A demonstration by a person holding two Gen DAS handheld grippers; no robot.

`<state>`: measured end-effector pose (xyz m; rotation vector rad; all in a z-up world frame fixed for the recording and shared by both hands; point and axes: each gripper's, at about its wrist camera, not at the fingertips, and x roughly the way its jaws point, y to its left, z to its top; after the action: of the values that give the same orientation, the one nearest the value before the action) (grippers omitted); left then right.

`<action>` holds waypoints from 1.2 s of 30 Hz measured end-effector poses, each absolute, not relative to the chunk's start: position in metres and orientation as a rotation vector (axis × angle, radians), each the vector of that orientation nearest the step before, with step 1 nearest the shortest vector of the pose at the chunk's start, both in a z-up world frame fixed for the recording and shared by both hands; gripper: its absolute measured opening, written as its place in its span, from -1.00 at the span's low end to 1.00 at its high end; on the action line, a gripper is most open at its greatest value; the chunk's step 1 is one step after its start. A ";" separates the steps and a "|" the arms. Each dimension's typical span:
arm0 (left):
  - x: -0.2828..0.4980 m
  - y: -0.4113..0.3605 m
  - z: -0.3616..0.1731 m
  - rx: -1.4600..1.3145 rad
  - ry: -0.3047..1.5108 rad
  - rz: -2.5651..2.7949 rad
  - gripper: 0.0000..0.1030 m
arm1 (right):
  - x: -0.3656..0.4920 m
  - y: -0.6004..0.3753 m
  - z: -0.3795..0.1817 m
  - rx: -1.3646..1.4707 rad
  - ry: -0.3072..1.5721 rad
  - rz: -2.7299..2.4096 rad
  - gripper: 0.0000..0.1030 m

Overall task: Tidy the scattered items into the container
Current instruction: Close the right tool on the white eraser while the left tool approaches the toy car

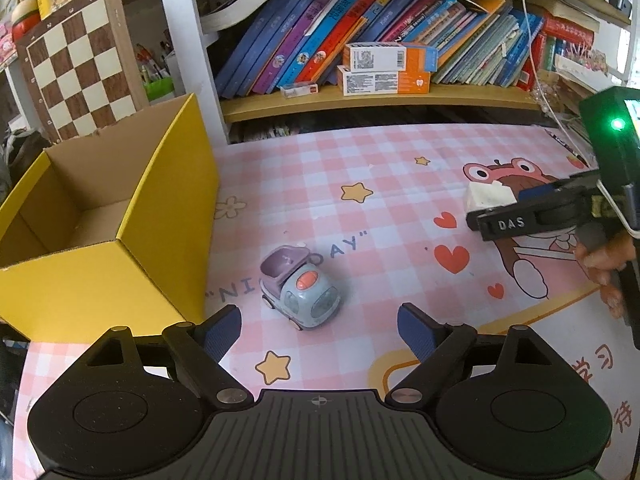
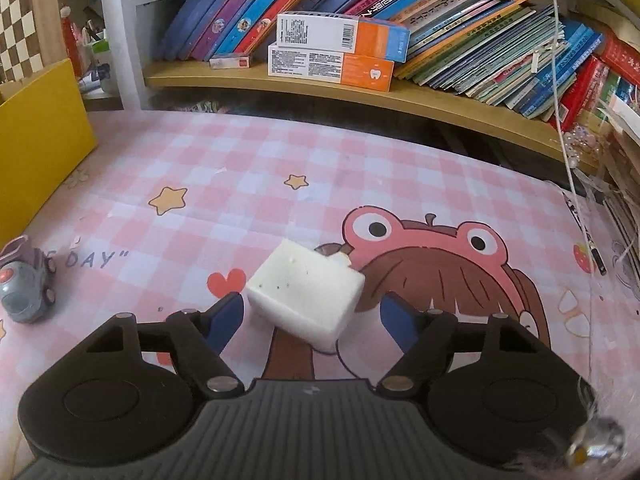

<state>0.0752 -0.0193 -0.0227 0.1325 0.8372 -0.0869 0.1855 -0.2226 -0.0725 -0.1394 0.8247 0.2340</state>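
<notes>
Right gripper (image 2: 310, 320) is straddling a white block (image 2: 306, 294), probably an eraser or foam piece, lying tilted on the pink checked mat (image 2: 200, 160) over the frog cartoon. Both blue pads are sitting just beside its sides. The left pad looks touching or nearly so, and a gap is showing at the right pad, so no firm grip yet; jaws are at medium width, set up for a pinch across the short sides. The left wrist view is showing the same: block (image 1: 490, 196) sticking out past the right gripper's fingers (image 1: 500, 224), a hand (image 1: 604, 268) on the handle.

Left gripper (image 1: 320, 328) is hovering wide and empty, aimed down at the toy car (image 1: 300, 288), which is sitting on its wheels on the mat, just ahead of the pads and not between them. Likely lined up that way so each hand takes one item.

Yellow cardboard box (image 1: 160, 208) is standing open-topped at the mat's left edge, near the car, well apart from the block; what shows of its floor is bare. Placed on the left, so the car is the short carry and the block has to cross the mat.

Judgement: early in the task, both items are still outside. Risk: the block is skewed to the jaws and may twist on the squeeze.
</notes>
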 end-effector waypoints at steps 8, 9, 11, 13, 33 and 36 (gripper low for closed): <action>0.080 -0.015 -0.018 0.130 0.825 -0.063 0.70 | 0.192 -0.217 -0.075 -0.143 0.825 0.244 0.43; 0.081 -0.015 -0.018 0.130 0.826 -0.062 0.70 | 0.192 -0.217 -0.075 -0.144 0.824 0.244 0.41; 0.082 -0.016 -0.019 0.133 0.826 -0.063 0.70 | 0.194 -0.216 -0.075 -0.145 0.825 0.244 0.35; 0.084 -0.018 -0.021 0.140 0.827 -0.065 0.70 | 0.194 -0.216 -0.075 -0.144 0.826 0.241 0.35; 0.104 -0.022 -0.044 0.125 0.846 -0.028 0.70 | 0.195 -0.222 -0.076 -0.112 0.815 0.242 0.05; 0.107 -0.019 -0.048 0.105 0.846 -0.007 0.70 | 0.194 -0.223 -0.075 -0.100 0.815 0.242 0.00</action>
<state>0.1072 -0.0192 -0.0479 0.1049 0.8457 -0.0069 0.1935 -0.2231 -0.0751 -0.0996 0.8146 0.2415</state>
